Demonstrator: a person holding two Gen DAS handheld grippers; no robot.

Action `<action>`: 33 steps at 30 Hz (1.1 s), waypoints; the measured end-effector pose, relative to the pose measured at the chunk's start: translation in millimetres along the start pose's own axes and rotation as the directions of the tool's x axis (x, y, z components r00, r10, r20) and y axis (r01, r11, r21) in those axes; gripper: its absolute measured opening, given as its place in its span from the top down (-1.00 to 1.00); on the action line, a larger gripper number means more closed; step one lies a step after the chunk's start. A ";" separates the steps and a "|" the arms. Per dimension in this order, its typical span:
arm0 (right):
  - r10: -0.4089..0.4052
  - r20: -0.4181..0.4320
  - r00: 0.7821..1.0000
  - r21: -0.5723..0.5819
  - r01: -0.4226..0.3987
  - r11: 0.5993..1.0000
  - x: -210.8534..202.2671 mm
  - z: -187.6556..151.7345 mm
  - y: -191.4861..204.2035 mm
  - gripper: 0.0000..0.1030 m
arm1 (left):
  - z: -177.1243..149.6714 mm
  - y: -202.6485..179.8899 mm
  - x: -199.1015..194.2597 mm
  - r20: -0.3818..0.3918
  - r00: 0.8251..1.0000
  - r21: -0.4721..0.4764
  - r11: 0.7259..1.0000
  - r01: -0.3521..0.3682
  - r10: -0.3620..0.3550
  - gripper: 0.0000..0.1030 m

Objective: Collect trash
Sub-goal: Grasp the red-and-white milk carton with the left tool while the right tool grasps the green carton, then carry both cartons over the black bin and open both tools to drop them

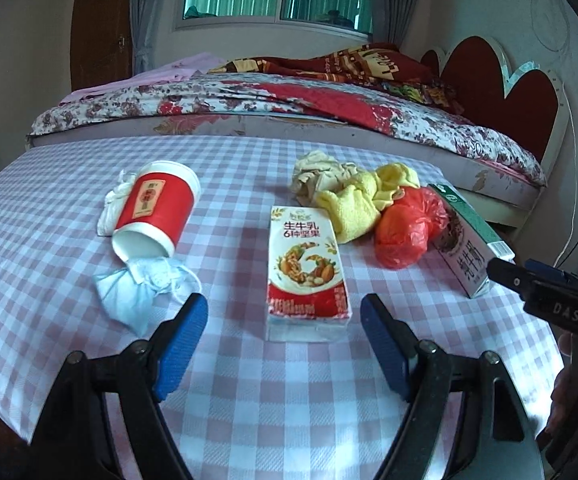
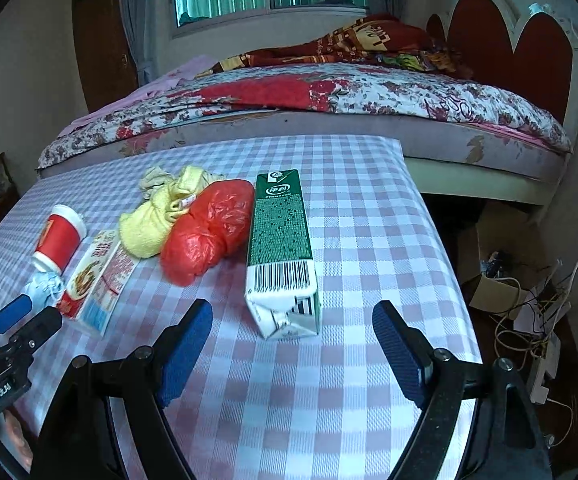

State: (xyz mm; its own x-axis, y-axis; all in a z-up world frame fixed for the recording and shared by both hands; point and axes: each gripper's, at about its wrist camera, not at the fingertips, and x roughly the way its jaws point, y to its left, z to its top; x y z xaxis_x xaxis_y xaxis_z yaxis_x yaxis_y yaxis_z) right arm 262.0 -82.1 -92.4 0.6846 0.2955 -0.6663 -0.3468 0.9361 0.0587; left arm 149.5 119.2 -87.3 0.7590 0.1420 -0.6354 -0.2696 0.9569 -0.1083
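left gripper [image 1: 283, 312] spread wide, holding nothing, aimed at red-and-white milk carton [image 1: 307, 276] lying flat on checked tablecloth [image 1: 249, 392]; right gripper [image 2: 293, 320] likewise wide and empty, facing green carton [image 2: 281, 236] on its side; beside that, red plastic bag [image 2: 205, 236], yellow cloth [image 2: 157, 220]; further left, tipped red cup [image 1: 155, 208], crumpled face mask [image 1: 141, 284]

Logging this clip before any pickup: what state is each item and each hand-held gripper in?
Red cup: on its side.
Face mask: crumpled, at cup's mouth.
Red carton: lying flat.
Green carton: lying flat, end crushed.
Red bag: bunched.
Yellow cloth: crumpled.
Left hand-held gripper: open, empty.
Right hand-held gripper: open, empty.
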 end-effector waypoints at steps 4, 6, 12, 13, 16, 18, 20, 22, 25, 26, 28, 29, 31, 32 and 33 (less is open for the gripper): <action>0.001 -0.018 1.000 0.000 -0.001 1.000 13.4 6.6 1.8 -0.45 | 5.1 -6.1 11.2 -0.019 1.000 0.012 1.000 -0.006 0.007 -0.55; 0.009 -0.028 1.000 0.006 -0.009 1.000 19.6 9.8 2.0 -0.32 | 6.5 -6.9 16.8 -0.030 0.999 0.015 1.000 -0.013 0.014 -0.53; 0.017 -0.041 0.999 -0.002 -0.017 1.000 28.5 12.6 3.9 0.01 | 7.7 -5.5 30.7 -0.068 0.998 0.018 1.000 -0.007 0.008 -0.11; 0.019 -0.048 0.999 -0.004 -0.019 1.000 29.7 11.9 4.3 0.14 | 7.9 -5.5 33.1 -0.078 0.997 0.019 1.000 0.000 0.001 -0.02; 0.035 -0.043 0.998 -0.014 -0.036 0.999 26.7 9.1 4.2 0.15 | 6.1 -6.8 31.1 -0.078 0.997 0.041 0.999 0.022 -0.018 -0.01; 0.037 -0.032 0.999 -0.026 -0.038 0.999 21.6 6.1 4.2 0.17 | 3.8 -7.9 26.2 -0.066 0.997 0.050 0.998 0.030 -0.027 -0.01; 0.041 -0.014 0.999 -0.036 -0.041 0.999 13.8 3.2 3.3 0.18 | 1.8 -9.6 18.7 -0.044 0.999 0.057 0.998 0.033 -0.031 -0.01; 0.042 0.001 0.999 -0.042 -0.042 0.998 4.6 -0.3 0.9 0.18 | 1.5 -11.1 12.0 -0.030 0.999 0.058 0.997 0.043 -0.042 0.00; 0.045 0.027 0.999 -0.033 -0.044 0.998 -12.8 -6.0 -9.3 0.19 | 0.7 -15.4 -0.6 -0.008 0.998 0.058 0.996 0.062 -0.061 0.00; 0.046 0.035 0.998 -0.028 -0.045 0.999 -19.3 -8.1 -14.1 0.19 | 0.4 -18.7 -5.2 -0.002 0.997 0.057 0.996 0.074 -0.074 0.00; 0.040 0.054 0.998 -0.024 -0.039 0.999 -32.4 -12.1 -22.7 0.20 | 0.2 -24.9 -12.1 0.009 0.996 0.058 0.994 0.091 -0.092 0.00; 0.035 0.062 0.997 -0.022 -0.033 0.999 -39.5 -14.5 -27.5 0.20 | -0.6 -30.5 -16.9 0.015 0.994 0.063 0.993 0.103 -0.104 0.00; 0.025 0.078 0.997 -0.017 -0.023 1.000 -52.5 -18.6 -37.0 0.20 | -0.9 -41.5 -23.9 0.026 0.992 0.074 0.989 0.125 -0.127 0.00; 0.018 0.086 0.996 -0.014 -0.017 1.000 -59.7 -21.2 -42.8 0.20 | -2.6 -47.0 -26.9 0.031 0.990 0.082 0.988 0.134 -0.137 0.00; 0.013 0.093 0.996 -0.010 -0.013 1.000 -65.7 -23.9 -47.9 0.20 | -3.3 -53.4 -29.7 0.034 0.988 0.090 0.985 0.147 -0.151 0.00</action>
State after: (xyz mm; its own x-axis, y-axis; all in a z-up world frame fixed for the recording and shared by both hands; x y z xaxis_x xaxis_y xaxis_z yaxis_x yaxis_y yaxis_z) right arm 218.2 -150.9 -69.2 0.7365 0.3245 -0.5935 -0.3618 0.9303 0.0596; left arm 139.4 63.1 -65.2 0.8105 0.0047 -0.5857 -0.1007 0.9862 -0.1313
